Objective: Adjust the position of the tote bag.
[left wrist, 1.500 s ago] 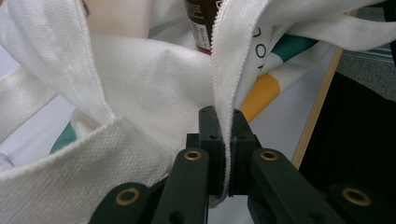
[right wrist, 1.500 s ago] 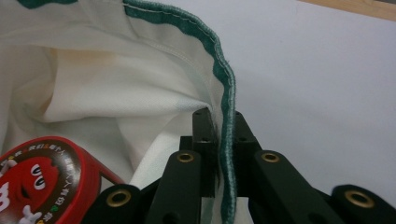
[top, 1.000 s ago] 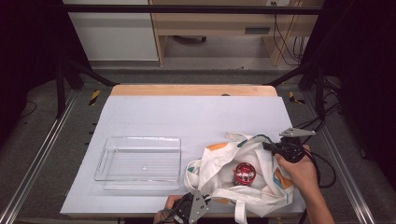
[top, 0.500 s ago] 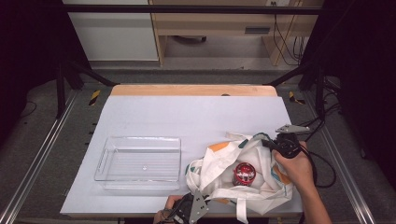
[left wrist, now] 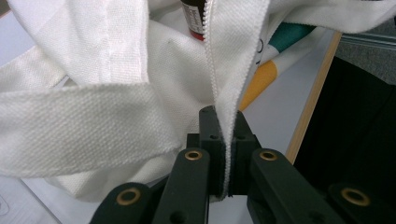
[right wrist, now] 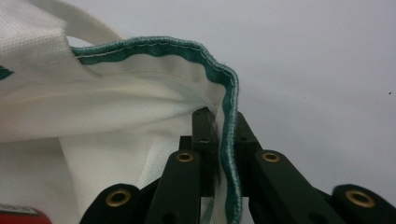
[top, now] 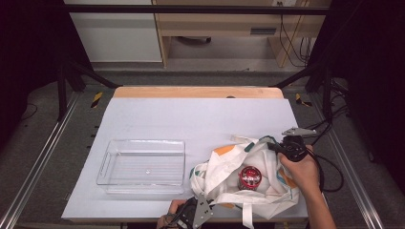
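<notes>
Left gripper view: both grippers pinch the bag's mouth

Left gripper view has the left gripper [left wrist: 225, 144] clamped on a white hem of the bag [left wrist: 116, 116], the cloth edge running straight up between the closed jaws. Right gripper view has the right gripper [right wrist: 219, 140] closed on the bag's green-trimmed rim [right wrist: 224, 84], which folds over at 12 o'clock. High view sets the left gripper [top: 200, 212] at the bag's 7 o'clock and the right gripper [top: 279, 145] at its 2 o'clock. The bag [top: 248, 179] lies on the table [top: 191, 114] at its near right, mouth spread, with a red-lidded jar [top: 249, 176] inside. A clear tray [top: 143, 164] sits at the bag's 9 o'clock, near but apart. Judging by the folds, the bag is soft, light cloth that sags and gives no stiff edge; the stitched hems look like the safest holds. The jar is probably hard and may roll if the cloth tips.
</notes>
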Motion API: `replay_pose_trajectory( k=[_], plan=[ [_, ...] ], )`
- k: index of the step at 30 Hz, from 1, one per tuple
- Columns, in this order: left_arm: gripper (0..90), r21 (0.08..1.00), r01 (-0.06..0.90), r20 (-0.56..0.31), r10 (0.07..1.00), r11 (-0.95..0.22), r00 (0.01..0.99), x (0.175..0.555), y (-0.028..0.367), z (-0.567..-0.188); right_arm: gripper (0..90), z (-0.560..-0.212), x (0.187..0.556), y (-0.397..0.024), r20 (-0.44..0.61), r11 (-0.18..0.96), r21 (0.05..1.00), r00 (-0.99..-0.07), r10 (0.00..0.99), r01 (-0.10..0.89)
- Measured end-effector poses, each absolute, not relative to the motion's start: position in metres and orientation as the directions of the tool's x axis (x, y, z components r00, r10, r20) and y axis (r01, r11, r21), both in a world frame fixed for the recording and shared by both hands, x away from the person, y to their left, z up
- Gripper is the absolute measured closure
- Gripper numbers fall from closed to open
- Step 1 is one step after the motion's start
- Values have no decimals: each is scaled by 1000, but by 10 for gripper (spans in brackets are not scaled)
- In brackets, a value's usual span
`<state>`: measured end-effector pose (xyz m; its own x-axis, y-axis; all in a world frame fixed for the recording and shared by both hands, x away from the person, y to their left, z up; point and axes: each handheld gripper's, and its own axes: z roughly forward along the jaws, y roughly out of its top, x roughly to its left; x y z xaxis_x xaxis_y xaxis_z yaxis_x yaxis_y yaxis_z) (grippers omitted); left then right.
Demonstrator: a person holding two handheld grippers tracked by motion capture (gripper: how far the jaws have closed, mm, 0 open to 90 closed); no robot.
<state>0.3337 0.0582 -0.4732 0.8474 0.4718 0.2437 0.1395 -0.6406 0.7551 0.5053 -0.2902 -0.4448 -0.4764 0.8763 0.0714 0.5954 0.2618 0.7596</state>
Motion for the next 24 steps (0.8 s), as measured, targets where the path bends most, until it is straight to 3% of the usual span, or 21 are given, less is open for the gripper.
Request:
replay_pose_trajectory(
  k=[10,24],
  plan=[
    [834,784,157,198,482,-601,854,335,60,-470,804,-439,499,-284,29,285,764,-473,881,579],
    [527,849,162,138,507,-502,851,328,55,-460,609,-433,487,-284,-6,282,785,-449,894,551]
  ],
)
